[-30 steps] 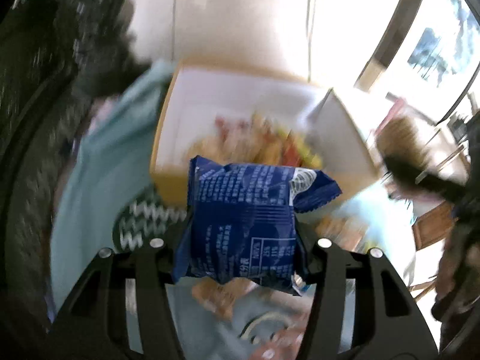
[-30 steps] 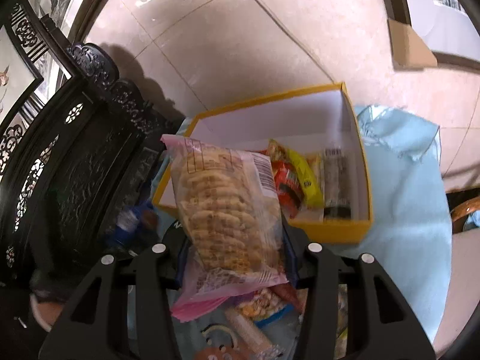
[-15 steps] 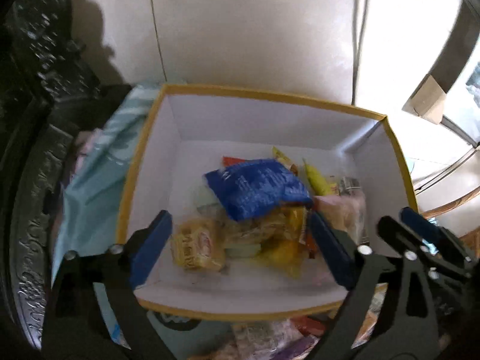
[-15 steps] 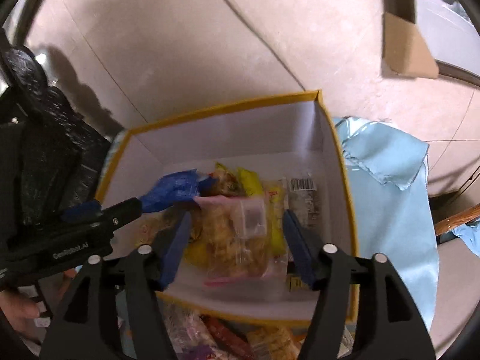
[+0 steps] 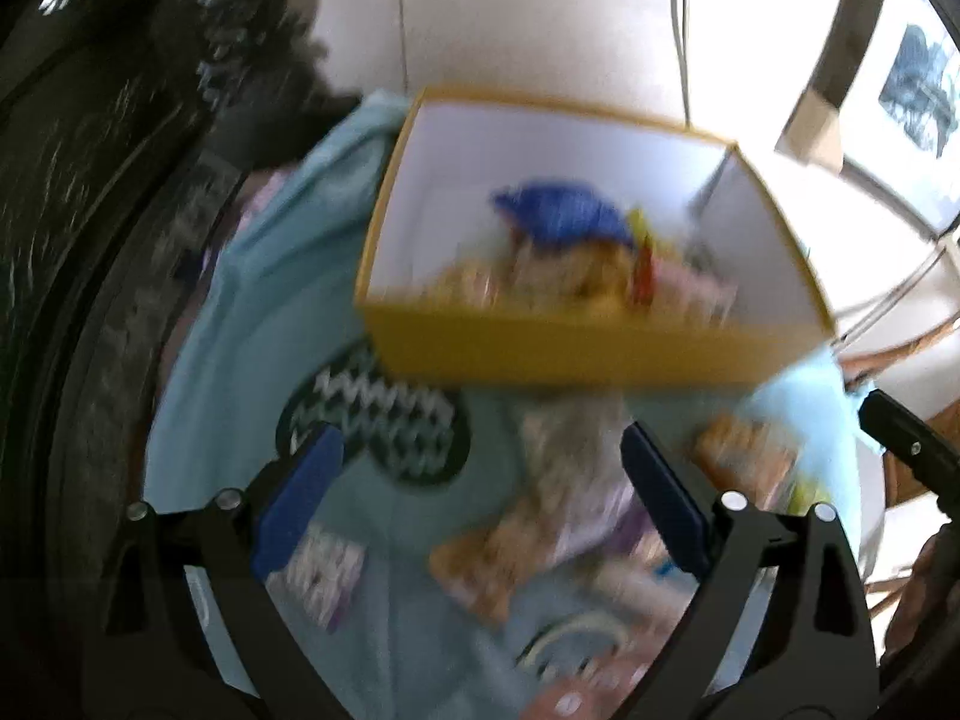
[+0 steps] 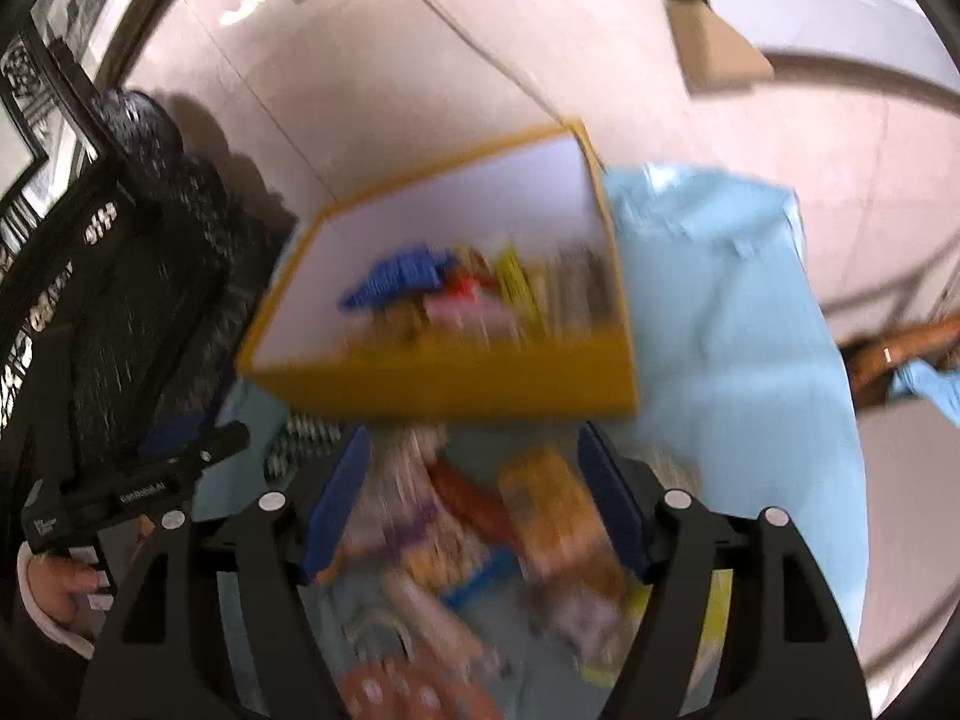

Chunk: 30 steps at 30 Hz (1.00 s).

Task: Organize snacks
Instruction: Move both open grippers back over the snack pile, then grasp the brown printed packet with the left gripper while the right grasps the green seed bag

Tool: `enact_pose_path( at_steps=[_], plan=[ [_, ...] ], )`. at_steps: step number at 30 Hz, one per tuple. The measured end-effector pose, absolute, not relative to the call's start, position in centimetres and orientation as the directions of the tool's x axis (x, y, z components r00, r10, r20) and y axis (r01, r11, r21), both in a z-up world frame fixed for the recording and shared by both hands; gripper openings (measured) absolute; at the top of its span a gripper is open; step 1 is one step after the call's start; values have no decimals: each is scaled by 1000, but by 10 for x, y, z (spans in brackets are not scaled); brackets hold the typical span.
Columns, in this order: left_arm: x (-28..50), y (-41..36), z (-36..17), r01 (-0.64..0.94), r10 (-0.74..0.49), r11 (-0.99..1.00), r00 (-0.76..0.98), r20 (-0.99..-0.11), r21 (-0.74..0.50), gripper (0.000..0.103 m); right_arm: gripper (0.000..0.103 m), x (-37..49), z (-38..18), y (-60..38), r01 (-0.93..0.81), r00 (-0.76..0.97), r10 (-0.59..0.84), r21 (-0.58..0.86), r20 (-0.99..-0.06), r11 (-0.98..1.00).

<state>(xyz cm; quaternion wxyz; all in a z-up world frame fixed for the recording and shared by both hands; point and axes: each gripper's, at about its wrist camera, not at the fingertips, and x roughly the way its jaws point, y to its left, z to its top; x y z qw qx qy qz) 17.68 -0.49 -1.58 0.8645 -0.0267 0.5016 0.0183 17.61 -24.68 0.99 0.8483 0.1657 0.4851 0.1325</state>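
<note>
A yellow box (image 5: pixel 576 354) with white inner walls sits on a light blue cloth (image 5: pixel 240 396) and holds several snack packs, with a blue packet (image 5: pixel 564 219) on top. It also shows in the right wrist view (image 6: pixel 456 384), with the blue packet (image 6: pixel 402 279) inside. My left gripper (image 5: pixel 480 504) is open and empty, pulled back in front of the box over loose snacks (image 5: pixel 540 516). My right gripper (image 6: pixel 474 498) is open and empty above more loose snacks (image 6: pixel 540 516). Both views are blurred.
Dark carved wooden furniture (image 5: pixel 90 210) stands at the left. A dark zigzag-patterned mat (image 5: pixel 384 426) lies on the cloth before the box. The left gripper's body (image 6: pixel 138 480) shows at the left of the right wrist view. Tiled floor (image 6: pixel 420 90) lies behind.
Both grippers let go of their packs into the box, the blue packet from the left and the clear biscuit bag from the right. Both have since pulled back toward the loose snacks.
</note>
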Motion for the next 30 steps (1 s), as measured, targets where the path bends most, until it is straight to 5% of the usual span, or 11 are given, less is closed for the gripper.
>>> enact_pose_path(
  at_steps=[15,23,30],
  plan=[
    [146,-29,-117,218,15,971,358,-934,99,95,73,93,-35,-275,52,362,349,393,-864,918],
    [170,-23,-138,226,-51,974,279,-959,14,44,72,96,-52,-285,64,343,225,262,-912,963],
    [163,-4,-134,161,-104,985,276,-956,-60,38,72,122,-80,-305,246,296,157,234,-942,941]
  ],
)
